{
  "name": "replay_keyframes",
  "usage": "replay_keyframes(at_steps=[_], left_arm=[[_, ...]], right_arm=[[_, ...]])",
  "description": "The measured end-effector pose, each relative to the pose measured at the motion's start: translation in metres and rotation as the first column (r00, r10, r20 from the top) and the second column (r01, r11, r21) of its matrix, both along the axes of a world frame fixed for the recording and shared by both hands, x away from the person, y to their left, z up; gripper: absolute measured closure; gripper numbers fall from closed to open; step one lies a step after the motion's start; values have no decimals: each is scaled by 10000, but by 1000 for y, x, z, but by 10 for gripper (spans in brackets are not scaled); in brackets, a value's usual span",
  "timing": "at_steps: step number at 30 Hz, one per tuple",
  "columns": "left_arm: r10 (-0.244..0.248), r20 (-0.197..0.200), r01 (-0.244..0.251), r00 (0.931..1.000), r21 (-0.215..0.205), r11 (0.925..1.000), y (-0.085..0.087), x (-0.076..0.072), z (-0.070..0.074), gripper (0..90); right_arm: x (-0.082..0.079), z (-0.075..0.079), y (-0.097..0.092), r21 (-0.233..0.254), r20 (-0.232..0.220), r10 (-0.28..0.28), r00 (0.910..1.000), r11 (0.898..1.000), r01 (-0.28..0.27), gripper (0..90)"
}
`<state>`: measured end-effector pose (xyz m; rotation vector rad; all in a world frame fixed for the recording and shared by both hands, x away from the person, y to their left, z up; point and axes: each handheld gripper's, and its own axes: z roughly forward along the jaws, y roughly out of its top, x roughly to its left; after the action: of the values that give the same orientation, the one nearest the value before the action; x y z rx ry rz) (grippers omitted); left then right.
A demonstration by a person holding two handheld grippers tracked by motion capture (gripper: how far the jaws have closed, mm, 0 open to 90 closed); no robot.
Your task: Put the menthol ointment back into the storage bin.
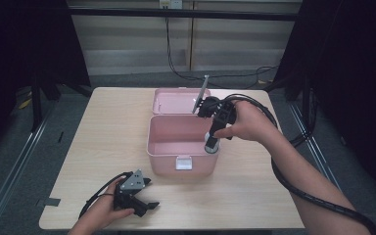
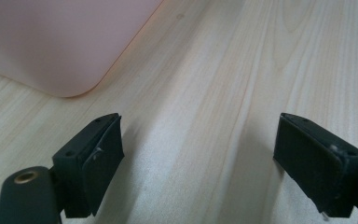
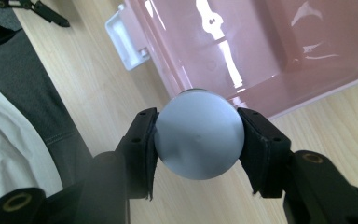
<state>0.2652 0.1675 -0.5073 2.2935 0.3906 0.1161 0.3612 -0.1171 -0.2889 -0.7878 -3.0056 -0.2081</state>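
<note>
Grey round-topped object [image 3: 199, 134]: clamped between the two black pads of my right gripper [image 3: 198, 140], one pad pressed on each side of its pale dome. In the high view the same object [image 1: 211, 143] hangs upright at the tip of the right gripper [image 1: 212, 139], over the right front corner of the pink box, its lower end dark; I cannot tell whether it touches the rim.

Right hand [image 1: 245, 122]: wrapped round the gripper body, forearm running in from the lower right, thick black cable looping behind it.

Pink box [image 1: 181, 164]: open, standing mid-table, interior bare and glossy in my right gripper view. White latch [image 1: 183, 162] at the middle of the front wall. Lid [image 1: 176, 100] folded back flat on the table behind the box.

Left gripper [image 2: 198, 163]: jaws spread wide, nothing between them, bare wood under the gap. In the high view it [image 1: 144, 204] rests low on the table near the front edge, held by my left hand [image 1: 103, 213], grey three-cornered plate on top, well apart from the box's front wall. A rounded pink corner of the box shows at the upper left of my left gripper view.

Table [image 1: 107, 142]: light wood grain.
</note>
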Motion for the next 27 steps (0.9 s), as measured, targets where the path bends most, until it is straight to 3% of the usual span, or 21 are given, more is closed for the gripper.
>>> replay_keyframes(at_steps=[11,12,18,25,27], left_arm=[[21,-14,-21,10000,-30,10000,0,0,0,150],[20,-10,-20,10000,-30,10000,0,0,0,150],[-5,-35,5,10000,-48,10000,0,0,0,150],[-2,-36,2,10000,-51,10000,0,0,0,150],[-4,-35,4,10000,-47,10000,0,0,0,150]], right_arm=[[20,-5,4,56,-86,-608,9981,9981,609,503],[24,-7,4,152,-84,-899,9959,9958,900,503],[34,-13,6,190,-142,-1348,9908,9907,1351,503],[47,-24,9,56,-199,-2078,9780,9781,2080,503],[52,-26,9,29,-249,-2552,9666,9668,2554,503]])
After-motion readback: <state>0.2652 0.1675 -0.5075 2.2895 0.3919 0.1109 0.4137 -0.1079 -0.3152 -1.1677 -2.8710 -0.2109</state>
